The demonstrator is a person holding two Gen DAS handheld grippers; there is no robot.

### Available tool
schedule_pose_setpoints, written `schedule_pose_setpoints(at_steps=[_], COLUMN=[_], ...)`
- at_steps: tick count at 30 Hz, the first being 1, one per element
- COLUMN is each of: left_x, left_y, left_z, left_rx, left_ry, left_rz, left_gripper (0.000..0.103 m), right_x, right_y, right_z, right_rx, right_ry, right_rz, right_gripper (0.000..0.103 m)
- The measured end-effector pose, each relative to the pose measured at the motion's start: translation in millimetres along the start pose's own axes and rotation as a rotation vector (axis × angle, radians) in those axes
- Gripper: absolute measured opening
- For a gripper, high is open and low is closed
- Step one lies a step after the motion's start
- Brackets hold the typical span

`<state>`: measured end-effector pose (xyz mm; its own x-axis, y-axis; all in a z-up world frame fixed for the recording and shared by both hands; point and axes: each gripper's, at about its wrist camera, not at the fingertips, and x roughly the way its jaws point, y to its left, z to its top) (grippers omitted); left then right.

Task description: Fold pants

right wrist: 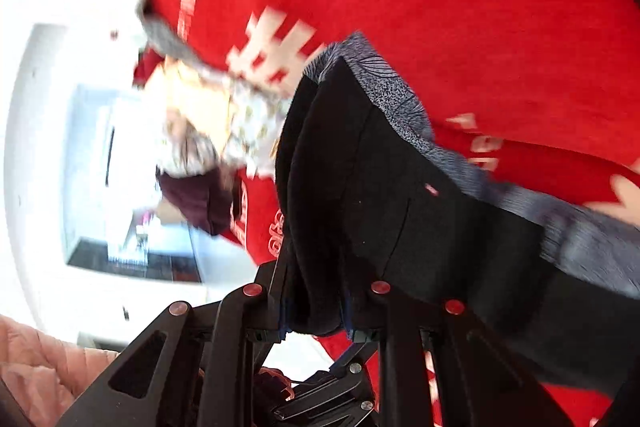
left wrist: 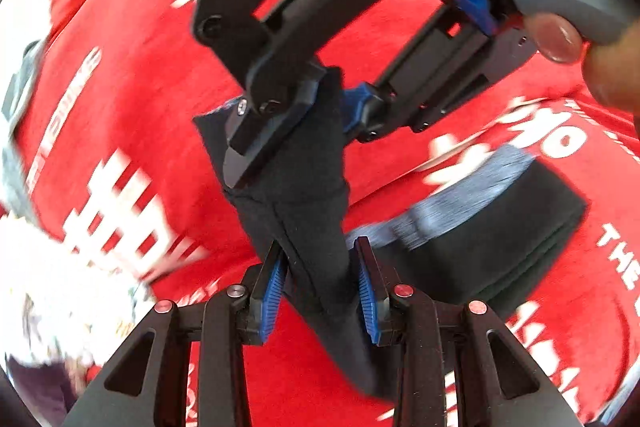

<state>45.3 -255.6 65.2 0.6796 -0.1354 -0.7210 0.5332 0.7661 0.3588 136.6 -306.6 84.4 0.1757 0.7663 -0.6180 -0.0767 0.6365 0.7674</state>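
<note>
The black pants (left wrist: 492, 227) with a grey patterned waistband (left wrist: 460, 195) lie partly folded on the red cloth. A strip of the pants (left wrist: 304, 187) hangs between the two grippers. My left gripper (left wrist: 320, 287) has blue pads on either side of this strip with gaps showing. My right gripper (left wrist: 324, 103) is shut on the strip's upper end. In the right wrist view the right gripper (right wrist: 316, 311) clamps a thick black fold of the pants (right wrist: 400, 207), with the waistband (right wrist: 392, 99) beyond.
A red cloth with white lettering (left wrist: 132, 99) covers the surface. A pile of light printed and dark maroon clothes (right wrist: 208, 147) lies at its edge. A white room with a window (right wrist: 80, 147) lies beyond. A pink quilted sleeve (right wrist: 36, 359) is at lower left.
</note>
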Motion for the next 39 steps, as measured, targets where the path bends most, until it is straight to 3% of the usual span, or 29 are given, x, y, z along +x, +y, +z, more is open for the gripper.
schedule_pose_setpoints(at_steps=[6,11,15,18,19,24,28,30,31,32,35,39], left_x=[10.0,30.1,52.4,59.2,58.6,35.5,19.0,19.6,22.6,26.4,48.7,98.2], left_y=[-91.5,-164.6,-205.4,-212.9,-211.5,-188.8,-147.9,-124.1,-112.7,-99.2,-57.3,-3.4], left_z=[31.0,29.5,17.7,11.3,9.9,8.1,7.6,6.4,6.7,7.5,5.5,-6.2], left_rx=[0.102,0.2,0.264,0.301,0.308,0.327,0.258,0.187,0.158,0.125,0.028,-0.16], left_ry=[-0.007,0.023,0.09,0.113,0.125,0.146,0.161,0.188,0.198,0.203,0.24,0.35], left_rz=[-0.105,-0.155,-0.172,-0.162,-0.179,-0.252,-0.277,-0.237,-0.212,-0.181,-0.096,-0.095], left_gripper=[0.034,0.034,0.034,0.04,0.047,0.048,0.048,0.052,0.065,0.071,0.071,0.071], right_x=[-93.6,-132.5,-128.3,-123.7,-122.5,-124.9,-133.6,-140.0,-145.2,-150.9,-150.2,-145.5], right_y=[-92.7,-169.4,-225.7,-247.8,-250.4,-257.4,-238.9,-228.0,-225.8,-221.4,-199.3,-169.0], right_z=[-46.2,-86.7,-113.0,-122.3,-124.0,-135.7,-135.6,-136.5,-140.1,-142.6,-142.2,-135.3], right_rx=[0.163,0.297,0.39,0.43,0.436,0.468,0.454,0.431,0.419,0.404,0.349,0.247], right_ry=[-0.137,-0.183,-0.174,-0.179,-0.182,-0.193,-0.185,-0.17,-0.164,-0.155,-0.135,-0.165], right_rz=[-0.017,-0.041,-0.062,-0.053,-0.055,-0.084,-0.219,-0.328,-0.373,-0.416,-0.539,-0.579], right_gripper=[0.022,0.022,0.022,0.022,0.022,0.022,0.027,0.028,0.028,0.028,0.028,0.028])
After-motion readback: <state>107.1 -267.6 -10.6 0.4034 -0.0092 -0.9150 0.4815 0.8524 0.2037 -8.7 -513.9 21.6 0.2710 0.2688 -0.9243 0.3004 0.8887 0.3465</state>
